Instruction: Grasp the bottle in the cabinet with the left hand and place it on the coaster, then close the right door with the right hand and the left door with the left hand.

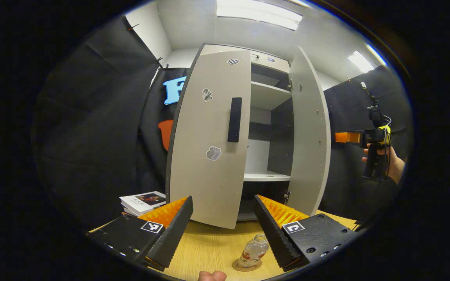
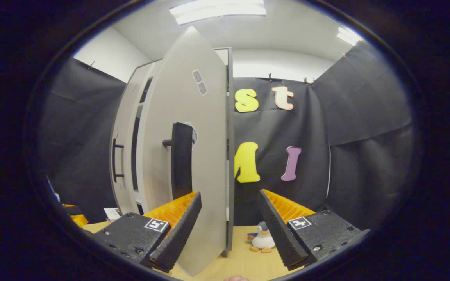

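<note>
In the left gripper view a small clear bottle (image 1: 254, 251) stands upright on a round coaster (image 1: 246, 265) on the wooden table. My left gripper (image 1: 223, 230) hangs open above and beside it, holding nothing. The grey cabinet has its left door (image 1: 209, 144) swung out with a black handle (image 1: 234, 119), and its right door (image 1: 307, 132) open edge-on. The right gripper (image 1: 344, 137) shows far right, held by a hand (image 1: 393, 164). In the right gripper view my right gripper (image 2: 229, 230) is open, close to the right door (image 2: 188, 156) and its black handle (image 2: 181, 160).
Books (image 1: 143, 202) lie on the table left of the cabinet. A toy penguin (image 2: 263, 237) sits on the table by the cabinet's right side. White shelves (image 1: 266, 176) show inside the cabinet. Black cloth walls surround the booth.
</note>
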